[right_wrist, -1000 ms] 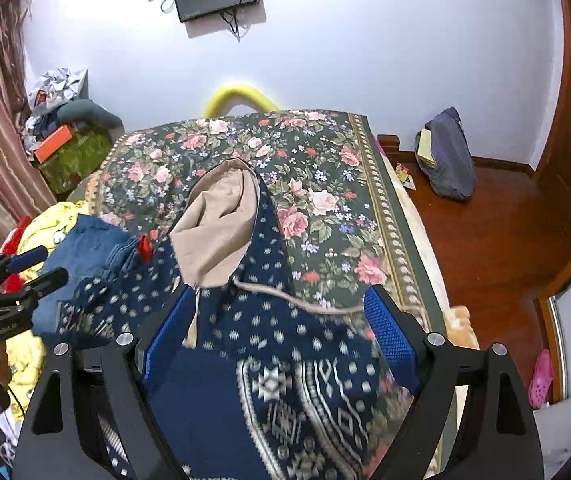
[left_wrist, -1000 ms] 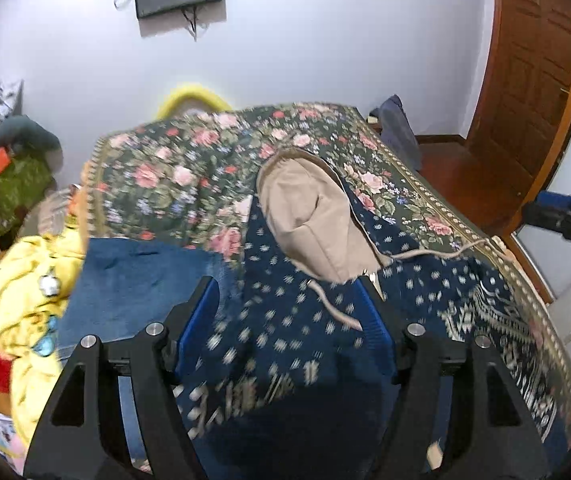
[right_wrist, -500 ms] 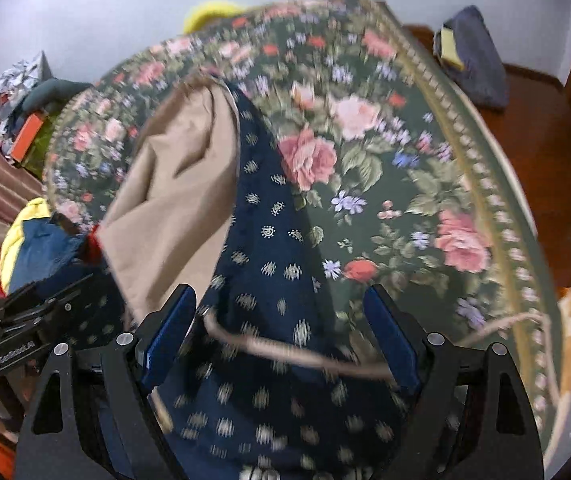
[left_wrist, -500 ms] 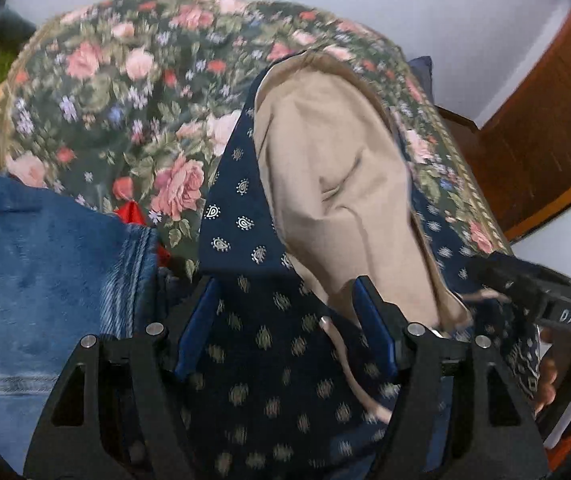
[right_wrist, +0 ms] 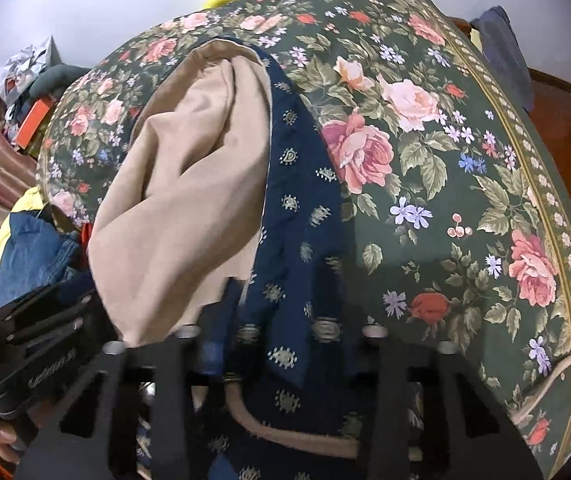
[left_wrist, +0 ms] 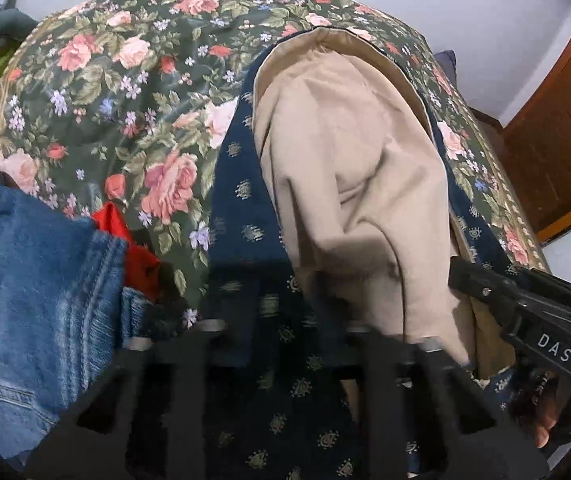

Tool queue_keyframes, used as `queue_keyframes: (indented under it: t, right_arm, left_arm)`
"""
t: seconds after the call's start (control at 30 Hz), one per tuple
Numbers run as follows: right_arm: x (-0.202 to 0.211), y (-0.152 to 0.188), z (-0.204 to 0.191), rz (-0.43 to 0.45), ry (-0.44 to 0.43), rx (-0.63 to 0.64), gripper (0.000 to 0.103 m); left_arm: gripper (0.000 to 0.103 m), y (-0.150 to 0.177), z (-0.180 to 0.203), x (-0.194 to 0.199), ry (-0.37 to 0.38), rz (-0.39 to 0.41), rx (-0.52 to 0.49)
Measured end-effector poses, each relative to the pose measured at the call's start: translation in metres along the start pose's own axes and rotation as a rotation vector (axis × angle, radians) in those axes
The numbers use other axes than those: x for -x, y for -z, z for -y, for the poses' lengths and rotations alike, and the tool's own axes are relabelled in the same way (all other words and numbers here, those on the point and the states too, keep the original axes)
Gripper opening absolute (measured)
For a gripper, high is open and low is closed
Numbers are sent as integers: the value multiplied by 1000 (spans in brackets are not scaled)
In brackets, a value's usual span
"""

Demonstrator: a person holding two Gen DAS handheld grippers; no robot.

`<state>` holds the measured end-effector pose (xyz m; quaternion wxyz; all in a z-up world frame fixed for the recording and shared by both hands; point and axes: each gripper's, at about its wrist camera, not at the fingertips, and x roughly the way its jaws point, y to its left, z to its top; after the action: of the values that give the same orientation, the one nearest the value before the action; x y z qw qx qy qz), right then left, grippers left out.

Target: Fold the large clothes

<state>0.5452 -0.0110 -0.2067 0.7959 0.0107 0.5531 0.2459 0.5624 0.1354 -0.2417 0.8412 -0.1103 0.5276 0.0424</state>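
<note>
Hoodie (left_wrist: 245, 216) first: it is dark blue with little gold marks, and it lies on the flowery bedspread (left_wrist: 97, 92). Its hood (left_wrist: 345, 168) is open and shows a tan lining. The hood's tip points toward 12 o'clock in both wrist views, and the long line of the hoodie runs from 6 to 12.

A lot is hard for me to see. My left gripper (left_wrist: 281, 328) is a dark blur at 6 o'clock, so I cannot tell if its fingers are wide or pinched on the cloth. My right gripper (right_wrist: 281, 340) is blurry too, and blue cloth lies over the space between its fingers, so I cannot tell about it either. The body and sleeves of the hoodie are cut off at the bottom of both views.

In the left view, the right gripper's black frame comes in at 4 o'clock, just beside the hood. In the right view, the left gripper's frame comes in at 8 o'clock, touching the tan lining.

A tan drawstring (right_wrist: 285, 432) curls at 6 o'clock in the right view.

Blue jeans (left_wrist: 33, 292) sit at 8 o'clock in the left view, with a bit of red cloth (left_wrist: 129, 240) beside them.
</note>
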Motion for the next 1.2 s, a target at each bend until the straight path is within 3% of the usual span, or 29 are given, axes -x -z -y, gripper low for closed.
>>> queue_keyframes:
  t: [0.03, 0.1, 0.23, 0.37, 0.53, 0.67, 0.93, 1.13, 1.2]
  right_arm:
    - [4, 2, -1, -5, -1, 7, 14]
    - [13, 5, 0, -8, -8, 13, 12]
    - [41, 9, -5, 37, 12, 62, 11]
    - [86, 23, -13, 87, -25, 86, 10]
    - [131, 62, -39, 133, -53, 168, 10]
    - [148, 99, -45, 132, -63, 201, 10]
    - [133, 170, -38, 67, -24, 209, 10]
    - [113, 198, -28, 21, 54, 200, 12]
    - [114, 202, -26, 18, 64, 198, 13]
  left_arm:
    - [9, 1, -1, 2, -3, 4, 1]
    - [8, 1, -4, 11, -8, 18, 3]
    - [5, 4, -4, 54, 21, 83, -23]
    - [5, 16, 5, 112, 60, 168, -105]
    - [5, 61, 10, 171, 127, 194, -164]
    - [5, 105, 10, 196, 158, 193, -191]
    - [5, 187, 6, 182, 122, 96, -233]
    - [5, 223, -4, 149, 61, 37, -228]
    - [12, 231, -4, 142, 19, 31, -249]
